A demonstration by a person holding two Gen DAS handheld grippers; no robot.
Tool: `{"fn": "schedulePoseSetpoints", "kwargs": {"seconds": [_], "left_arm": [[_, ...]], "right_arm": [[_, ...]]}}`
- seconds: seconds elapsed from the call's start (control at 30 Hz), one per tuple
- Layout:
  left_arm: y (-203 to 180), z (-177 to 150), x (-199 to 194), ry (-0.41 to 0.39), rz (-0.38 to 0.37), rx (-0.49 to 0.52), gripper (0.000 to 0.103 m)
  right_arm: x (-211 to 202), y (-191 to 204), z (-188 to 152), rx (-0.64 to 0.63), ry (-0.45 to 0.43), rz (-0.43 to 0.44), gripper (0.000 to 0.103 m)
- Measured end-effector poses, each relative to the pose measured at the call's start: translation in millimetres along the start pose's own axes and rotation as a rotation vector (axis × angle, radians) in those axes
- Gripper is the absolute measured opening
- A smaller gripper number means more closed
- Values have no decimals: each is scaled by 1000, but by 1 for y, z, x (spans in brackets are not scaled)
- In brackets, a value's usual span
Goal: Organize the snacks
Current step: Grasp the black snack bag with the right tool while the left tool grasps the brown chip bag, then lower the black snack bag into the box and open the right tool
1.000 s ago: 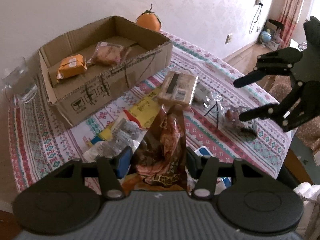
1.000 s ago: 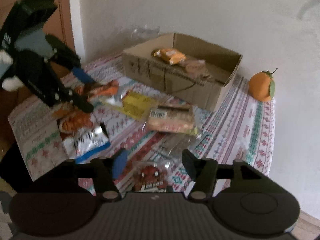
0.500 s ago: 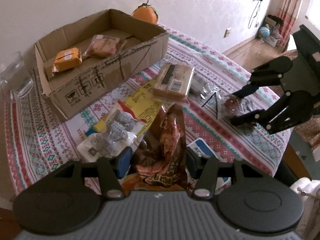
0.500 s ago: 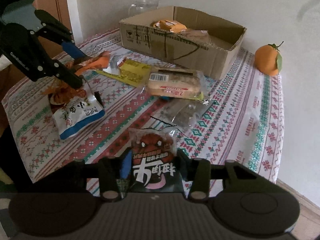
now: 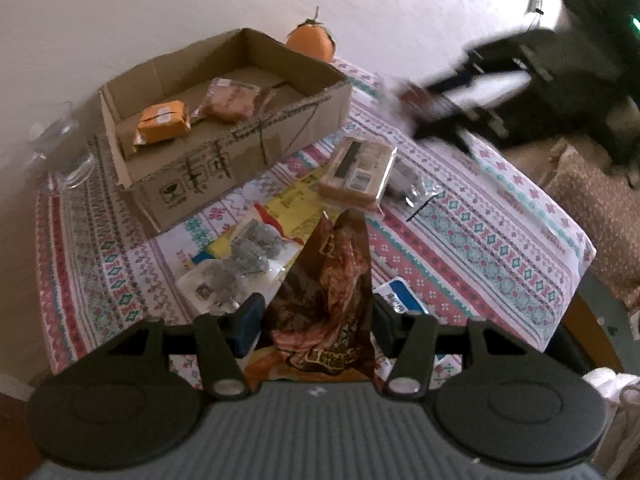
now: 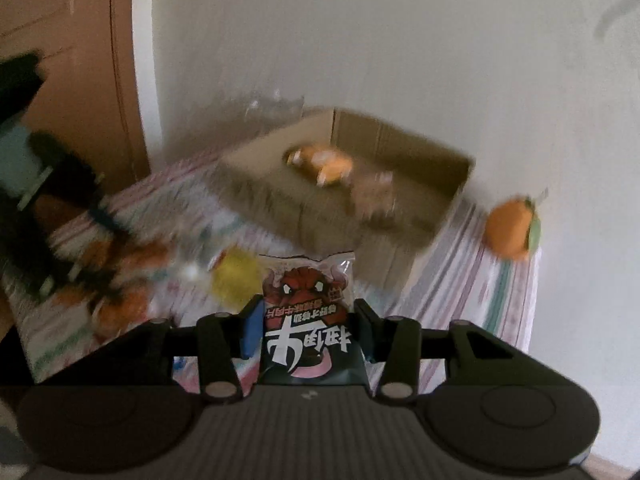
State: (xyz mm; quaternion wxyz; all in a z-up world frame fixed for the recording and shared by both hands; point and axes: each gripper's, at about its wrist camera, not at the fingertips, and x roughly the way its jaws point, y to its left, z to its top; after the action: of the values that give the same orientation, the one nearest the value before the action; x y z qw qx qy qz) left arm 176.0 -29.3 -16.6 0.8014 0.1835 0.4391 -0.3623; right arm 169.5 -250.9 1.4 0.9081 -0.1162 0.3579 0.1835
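My left gripper (image 5: 316,316) is shut on a crinkled brown and orange snack bag (image 5: 332,280), held just above the patterned tablecloth (image 5: 480,240). My right gripper (image 6: 307,326) is shut on a dark packet with a red bull print (image 6: 308,300), raised off the table; the right wrist view is blurred by motion. In the left wrist view that gripper (image 5: 448,108) shows as a dark smear at the upper right. The open cardboard box (image 5: 240,152) holds an orange packet (image 5: 162,122) and a clear-wrapped pastry (image 5: 230,98). The box (image 6: 400,220) lies ahead of the right gripper.
Loose on the cloth lie a wrapped bread packet (image 5: 356,172), a yellow packet (image 5: 296,208), a clear bag of grey pieces (image 5: 240,264) and a blue-white packet (image 5: 400,296). An orange fruit (image 5: 312,42) sits behind the box by the wall. A glass jar (image 5: 60,148) stands at the left.
My right gripper shut on the dark bull packet and lifted it off the table toward the box. The left gripper kept its hold on the brown bag and barely moved.
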Motion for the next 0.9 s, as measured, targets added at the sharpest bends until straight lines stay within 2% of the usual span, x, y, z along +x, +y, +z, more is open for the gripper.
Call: {"fn": "schedulePoseSetpoints", "kwargs": {"seconds": [0.3, 0.43, 0.6, 0.73, 0.8, 0.9], "left_arm": [[1, -4, -11, -19, 14, -43, 56], [1, -5, -10, -14, 33, -50, 56], [4, -7, -7, -10, 31, -70, 56], [5, -7, -5, -5, 31, -76, 56], [7, -6, -3, -1, 36, -83, 56], [10, -6, -2, -4, 31, -94, 56]], "right_arm": [[70, -13, 105, -93, -64, 30, 52], [110, -5, 131, -121, -49, 53, 52], [148, 3, 138, -112, -13, 70, 55], [156, 3, 130, -81, 8, 86, 57], [154, 4, 127, -66, 6, 90, 66], [144, 4, 123, -60, -6, 82, 74]]}}
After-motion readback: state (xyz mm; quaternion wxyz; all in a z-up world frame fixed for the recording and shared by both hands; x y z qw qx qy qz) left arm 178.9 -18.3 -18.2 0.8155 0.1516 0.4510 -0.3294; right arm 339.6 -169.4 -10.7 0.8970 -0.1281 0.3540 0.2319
